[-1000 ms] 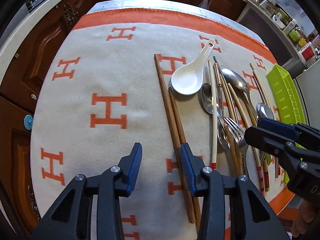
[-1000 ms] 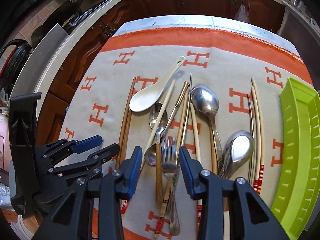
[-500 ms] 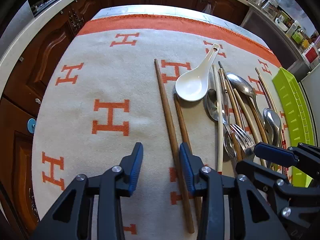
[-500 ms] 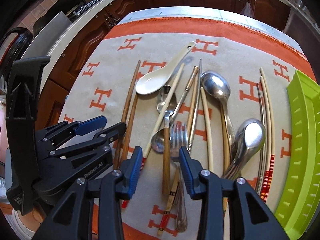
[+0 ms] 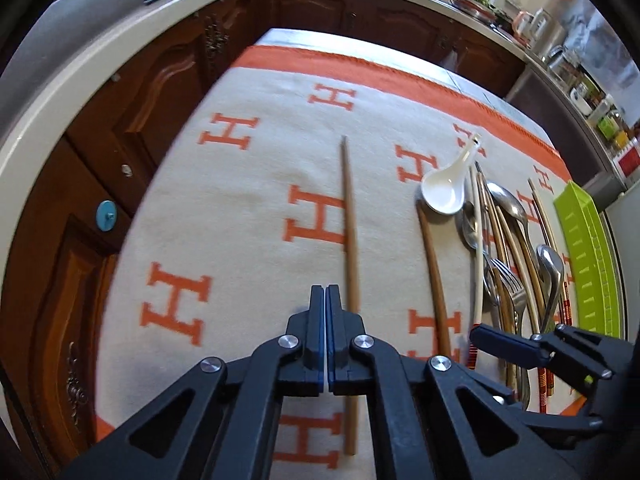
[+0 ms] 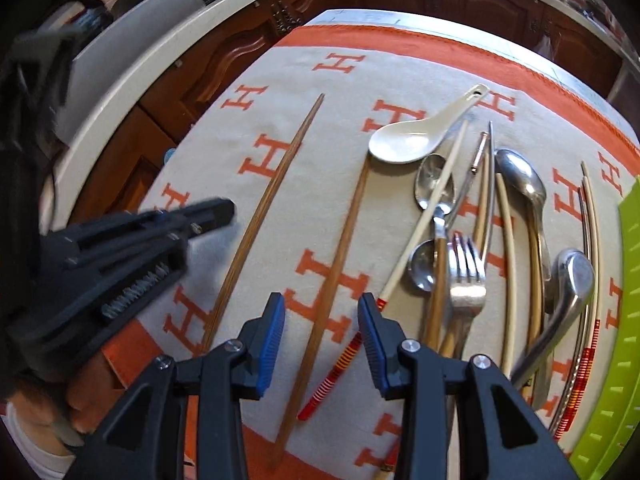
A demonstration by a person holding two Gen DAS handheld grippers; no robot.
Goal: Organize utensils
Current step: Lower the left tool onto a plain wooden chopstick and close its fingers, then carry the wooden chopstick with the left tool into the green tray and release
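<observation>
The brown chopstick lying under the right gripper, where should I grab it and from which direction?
Probably grip the brown chopstick around mid-shaft, coming straight down from above with the right gripper pads either side of it. It lies flat on the cloth, thin and straight, clear of the pile; its far tip sits close to the white spoon.

Each camera rides on its own gripper and looks steeply down, close over the desk under the patterned cloth [image 5: 248, 208], the left view nearer its left side, the right view over the cutlery, and both show the two brown chopsticks [image 6: 276, 184] and white spoon [image 5: 444, 192].
</observation>
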